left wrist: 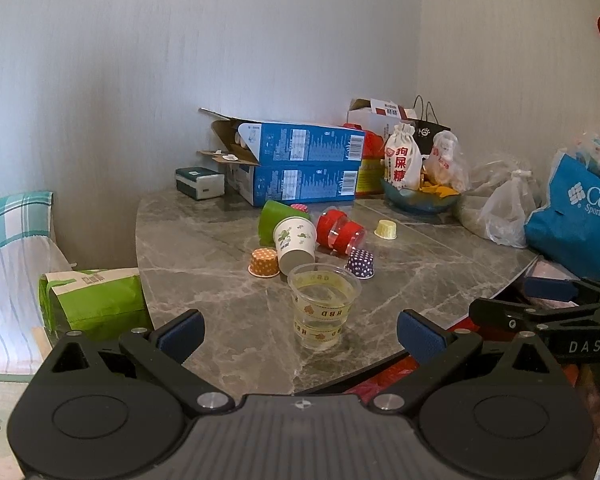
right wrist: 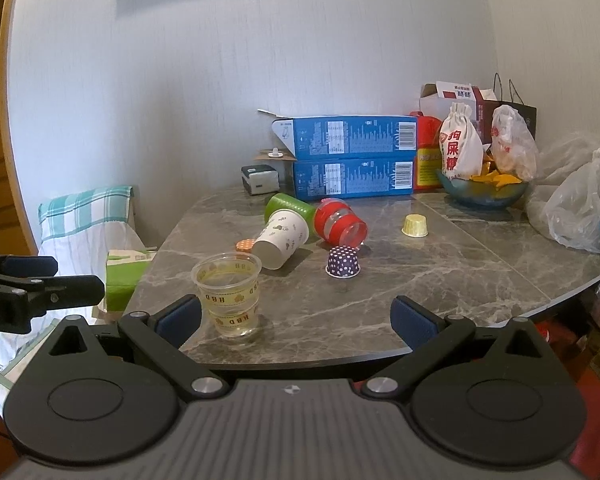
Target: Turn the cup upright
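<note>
The clear plastic cup (left wrist: 323, 305) at lower centre reads "HBD". The blue bag (left wrist: 576, 216) at right reads "Colu… Sportswear". The white drawstring pouch (left wrist: 402, 159) carries red "狗屎糖". The right gripper (left wrist: 540, 300) shows "DAS".

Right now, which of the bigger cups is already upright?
The clear plastic cup nearest the grippers, mouth up. The white paper cup, green cup and red cup behind it all lie on their sides.

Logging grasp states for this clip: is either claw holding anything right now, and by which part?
Nothing is held. The left claw and right claw are both open, short of the upright clear cup on the table.
</note>
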### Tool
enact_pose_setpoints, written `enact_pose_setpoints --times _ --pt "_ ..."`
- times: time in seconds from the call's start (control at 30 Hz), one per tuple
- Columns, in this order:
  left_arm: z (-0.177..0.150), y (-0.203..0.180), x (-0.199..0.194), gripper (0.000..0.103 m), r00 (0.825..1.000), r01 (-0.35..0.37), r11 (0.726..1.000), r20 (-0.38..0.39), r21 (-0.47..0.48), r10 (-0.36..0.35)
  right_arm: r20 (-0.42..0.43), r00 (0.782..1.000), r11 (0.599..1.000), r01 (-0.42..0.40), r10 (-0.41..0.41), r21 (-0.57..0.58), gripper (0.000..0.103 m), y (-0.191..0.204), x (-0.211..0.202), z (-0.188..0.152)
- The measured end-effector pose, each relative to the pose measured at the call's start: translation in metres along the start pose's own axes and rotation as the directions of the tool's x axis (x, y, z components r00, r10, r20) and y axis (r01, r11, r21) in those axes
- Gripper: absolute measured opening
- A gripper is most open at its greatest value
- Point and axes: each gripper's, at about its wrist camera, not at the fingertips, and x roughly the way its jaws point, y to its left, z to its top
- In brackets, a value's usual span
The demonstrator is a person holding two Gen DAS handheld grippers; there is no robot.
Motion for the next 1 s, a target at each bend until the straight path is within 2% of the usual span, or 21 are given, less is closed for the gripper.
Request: enact_pose_setpoints --times 1.0 --pt "0.007 -0.005 0.019 0.103 0.999 0.026 1.000 -0.022 -0.011 -0.027 -0.016 1.000 1.000 0.000 0.000 0.014 0.102 -0.010 0.008 0.002"
